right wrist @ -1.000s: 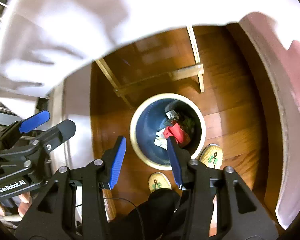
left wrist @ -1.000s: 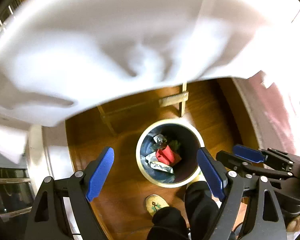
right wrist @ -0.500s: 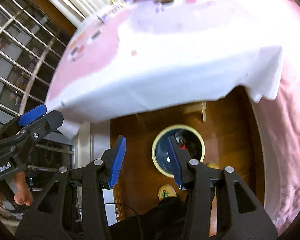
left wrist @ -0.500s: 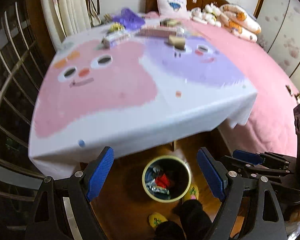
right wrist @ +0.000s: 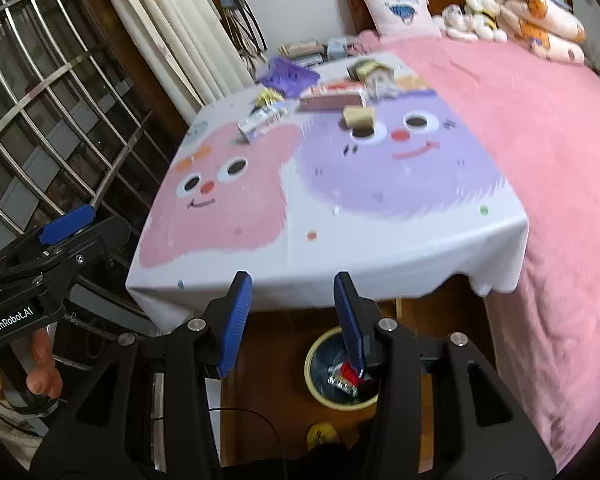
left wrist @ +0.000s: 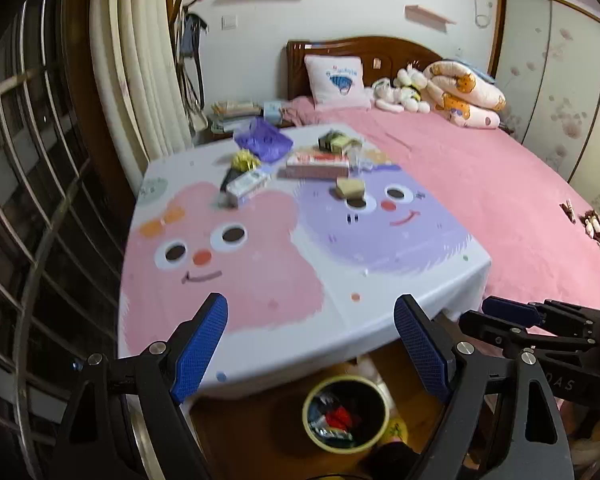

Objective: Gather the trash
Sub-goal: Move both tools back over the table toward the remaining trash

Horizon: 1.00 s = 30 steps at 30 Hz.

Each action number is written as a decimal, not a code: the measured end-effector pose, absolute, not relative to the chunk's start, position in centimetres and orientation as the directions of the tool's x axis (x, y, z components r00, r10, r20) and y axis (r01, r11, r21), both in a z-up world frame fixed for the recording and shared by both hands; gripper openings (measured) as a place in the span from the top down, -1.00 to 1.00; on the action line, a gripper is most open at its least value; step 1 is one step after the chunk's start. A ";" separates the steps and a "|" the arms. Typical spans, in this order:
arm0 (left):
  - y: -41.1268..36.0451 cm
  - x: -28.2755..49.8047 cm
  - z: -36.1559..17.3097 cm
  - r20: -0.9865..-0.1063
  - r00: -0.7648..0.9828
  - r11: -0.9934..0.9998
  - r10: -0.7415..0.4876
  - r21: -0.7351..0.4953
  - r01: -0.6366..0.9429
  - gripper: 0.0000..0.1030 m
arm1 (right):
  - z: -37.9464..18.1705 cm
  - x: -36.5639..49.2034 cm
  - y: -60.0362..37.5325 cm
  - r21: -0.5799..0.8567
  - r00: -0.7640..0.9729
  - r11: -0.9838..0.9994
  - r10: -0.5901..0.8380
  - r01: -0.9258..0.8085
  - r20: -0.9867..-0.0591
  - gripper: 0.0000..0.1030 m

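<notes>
The desk point(left wrist: 340, 320) wore a white cloth printed with two smiling faces — one pink, one purple — beside a pink bed point(left wrist: 500, 184), while the bin point(left wrist: 312, 432) had a pale yellow rim and each claw blue pads point(left wrist: 198, 346).

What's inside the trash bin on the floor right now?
The trash bin holds crumpled wrappers, one red piece and some silvery ones. Its bottom is covered by them, and in the right wrist view a gripper finger hides part of it.

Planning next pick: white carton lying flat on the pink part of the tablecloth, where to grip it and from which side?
Grip the white rectangular carton across its short width at mid-length, from above. It lies flat and long on the cartoon tablecloth, angled, with a yellow crumpled wrapper near its far end. Blur hides finer detail.
</notes>
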State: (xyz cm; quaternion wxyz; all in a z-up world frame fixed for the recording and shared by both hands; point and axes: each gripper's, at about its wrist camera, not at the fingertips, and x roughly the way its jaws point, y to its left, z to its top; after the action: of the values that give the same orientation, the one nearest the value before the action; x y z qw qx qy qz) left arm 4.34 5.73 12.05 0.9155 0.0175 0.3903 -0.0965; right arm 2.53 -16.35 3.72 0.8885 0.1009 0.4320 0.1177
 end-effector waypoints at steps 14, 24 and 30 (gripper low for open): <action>7.5 11.2 13.9 -0.696 0.711 0.989 -0.098 0.012 0.148 -0.68 | 6.3 10.1 -14.9 0.281 0.622 0.935 0.353 -0.216 -0.699 0.23; 6.4 26.0 10.4 -0.748 0.664 0.996 0.002 0.064 0.068 -0.68 | 3.7 25.5 -16.5 0.273 0.563 0.914 0.401 -0.300 -0.723 0.23; 5.5 36.2 6.6 -0.806 0.589 0.995 0.059 0.096 0.031 -0.68 | 1.1 36.8 -18.1 0.236 0.529 0.908 0.397 -0.346 -0.750 0.23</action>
State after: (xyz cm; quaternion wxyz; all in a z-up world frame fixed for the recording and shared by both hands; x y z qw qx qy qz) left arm 36.23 5.51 6.61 0.8900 0.0497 0.4532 0.0078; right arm 36.82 -18.13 1.10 0.8738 0.0289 0.4364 0.2126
